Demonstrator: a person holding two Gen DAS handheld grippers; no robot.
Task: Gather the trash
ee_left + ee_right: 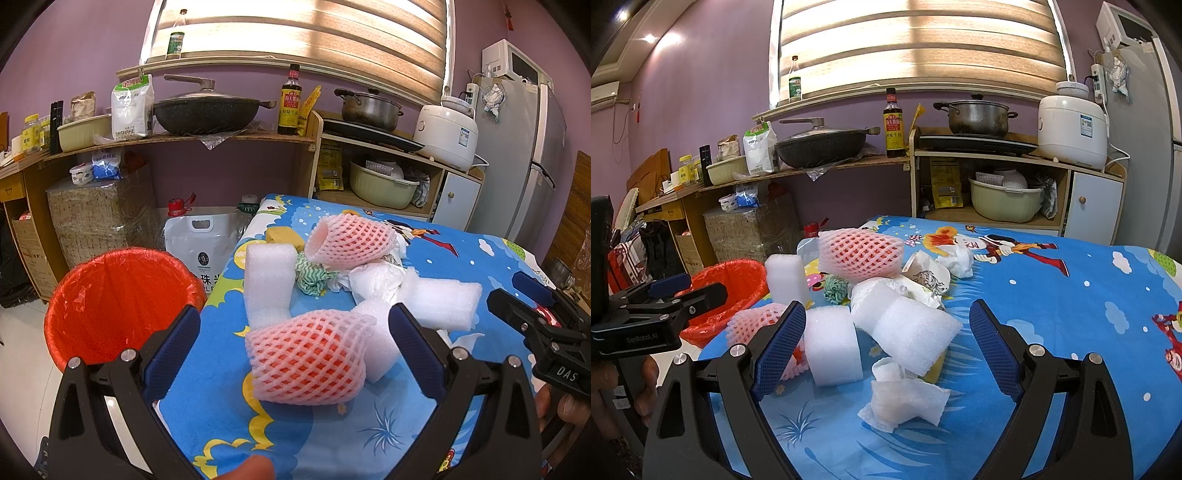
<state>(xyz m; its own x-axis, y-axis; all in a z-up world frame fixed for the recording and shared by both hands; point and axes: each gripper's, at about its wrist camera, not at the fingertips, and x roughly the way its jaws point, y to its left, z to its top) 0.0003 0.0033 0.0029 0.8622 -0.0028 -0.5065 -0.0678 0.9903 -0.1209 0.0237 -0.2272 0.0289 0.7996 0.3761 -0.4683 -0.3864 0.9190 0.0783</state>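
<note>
Trash lay heaped toward the tabletop's (424, 424) left edge, right above the red-lined bin (122, 306), so the left tongs (295, 343) gaped wide around the near pink foam net (310, 358) while the right tongs (886, 347) spread empty over a white foam roll (833, 347).

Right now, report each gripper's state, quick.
Left gripper: open, holding nothing, jaws either side of the near pink foam net.
Right gripper: open, holding nothing, over the white foam pieces.
</note>
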